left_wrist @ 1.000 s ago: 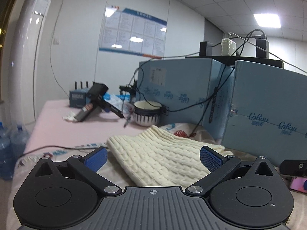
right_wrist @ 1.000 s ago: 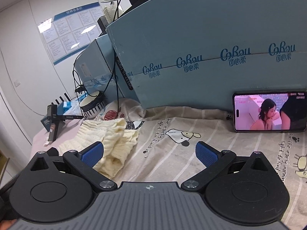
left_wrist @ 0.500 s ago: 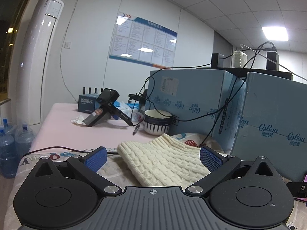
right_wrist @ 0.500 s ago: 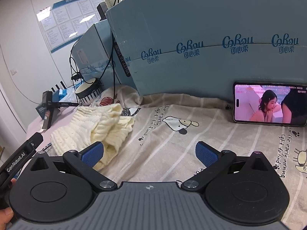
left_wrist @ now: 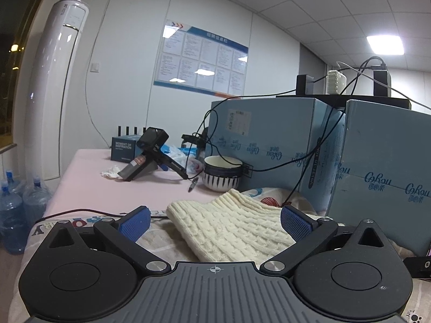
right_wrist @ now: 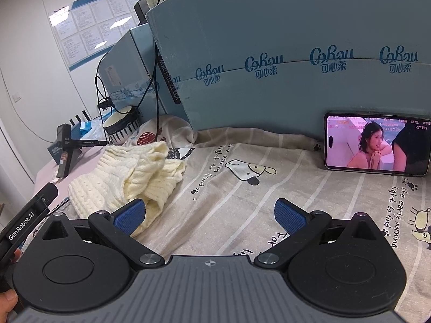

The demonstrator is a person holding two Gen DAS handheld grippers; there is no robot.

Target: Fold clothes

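A cream cable-knit sweater (left_wrist: 231,228) lies bunched on the printed bedsheet (right_wrist: 242,193). In the left wrist view it lies just beyond and between the blue pads of my left gripper (left_wrist: 214,222), which is open and holds nothing. In the right wrist view the sweater (right_wrist: 129,175) sits at the left, its near edge beside the left pad of my right gripper (right_wrist: 210,215). That gripper is open too, over bare sheet. The other gripper's body (right_wrist: 27,215) shows at the far left edge, with a person's hand below it.
Tall blue cardboard boxes (right_wrist: 269,53) wall off the back, with cables hanging over them. A phone (right_wrist: 377,145) playing video leans against a box at right. A striped bowl (left_wrist: 222,172), a spare gripper device (left_wrist: 150,150) and a small box stand on the pink surface beyond the sweater.
Both grippers stay open. The left wrist view has tilted upward, so the sweater sits lower in it. The right gripper has moved closer to the sweater.
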